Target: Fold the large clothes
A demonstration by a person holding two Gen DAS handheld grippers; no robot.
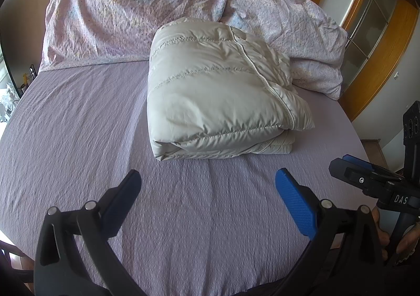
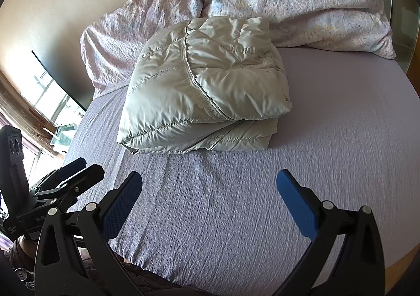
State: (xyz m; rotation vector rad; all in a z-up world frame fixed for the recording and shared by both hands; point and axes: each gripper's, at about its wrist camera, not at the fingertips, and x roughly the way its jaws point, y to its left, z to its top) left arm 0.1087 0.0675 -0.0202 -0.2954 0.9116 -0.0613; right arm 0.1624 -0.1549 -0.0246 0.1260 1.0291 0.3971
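Folded jacket (image 1: 218, 91) is lying on the bed (image 1: 78, 125), a pale grey quilted bundle resting on the lavender sheet, its far edge touching the crumpled floral duvet (image 1: 126, 15) heaped at the head of the bed.

Left tool (image 1: 207, 191) is hovering above bare sheet, fingers spread wide, gripping nothing. The jacket is sitting ahead of it and slightly right of centre, well apart from the fingertips (image 1: 284, 178).

Right tool (image 2: 208, 188) is likewise hanging with its fingers spread wide and nothing between them. In its view the jacket (image 2: 207, 86) is lying ahead and a little left of centre, clear of both fingers, with a strip of sheet between.

Each tool is showing in the other's camera: the right tool (image 1: 351, 167) at the right edge of the left view, the left tool (image 2: 84, 170) at the left edge of the right view. Both are being seen side-on and partly cut off, so their spread is hard to read from there.

The lower layers of the jacket are being hidden by the top fold. The bed's near edge (image 2: 183, 277) is running out of frame behind the tool bodies.
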